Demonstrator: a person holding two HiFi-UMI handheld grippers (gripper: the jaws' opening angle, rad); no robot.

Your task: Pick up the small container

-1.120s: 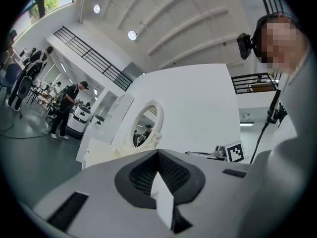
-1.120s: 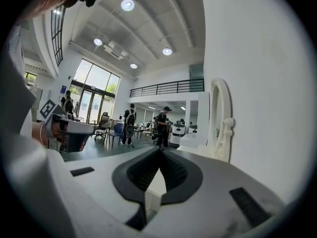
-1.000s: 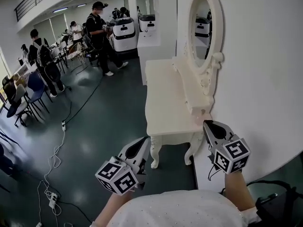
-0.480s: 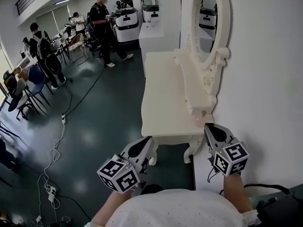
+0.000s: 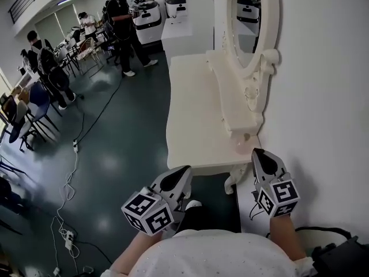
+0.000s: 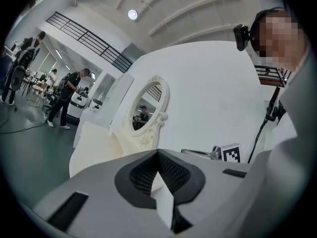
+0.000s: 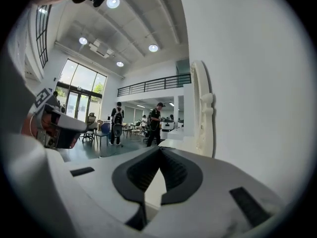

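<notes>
Directly ahead of its own camera, the left gripper [image 6: 158, 152], a pale grey tool with black ribbed pads, has its jaws pressed together with nothing between them. The right gripper [image 7: 159, 148], its twin, is closed and empty in the same way. By my reading they are closed because nothing has been reached yet, and they would need to spread before any grasp. Each tool carries a cube of black-and-white square markers [image 5: 147, 213]. These patterns are the only printed marks visible, and no brand, label or readable word appears anywhere. A person in a white dotted top [image 5: 213, 257] holds both tools low and roughly level, side by side, aimed at the near end of a cream-white dressing table surface [image 5: 193, 114], which looks like an approach posture. The right tool's tip is just beside the near right corner of the surface, while the left tool sits near the front edge, over dark green floor [image 5: 115, 154]. The small container cannot be made out for certain: a faint pinkish patch [image 5: 241, 148] on that near right corner, below the carved oval mirror [image 5: 249, 16] against the white wall [image 5: 323, 97], may be it. Well beyond, several people [image 5: 124, 16] stand by chairs, and a cable with power strips [image 5: 68, 235] trails over the floor.
</notes>
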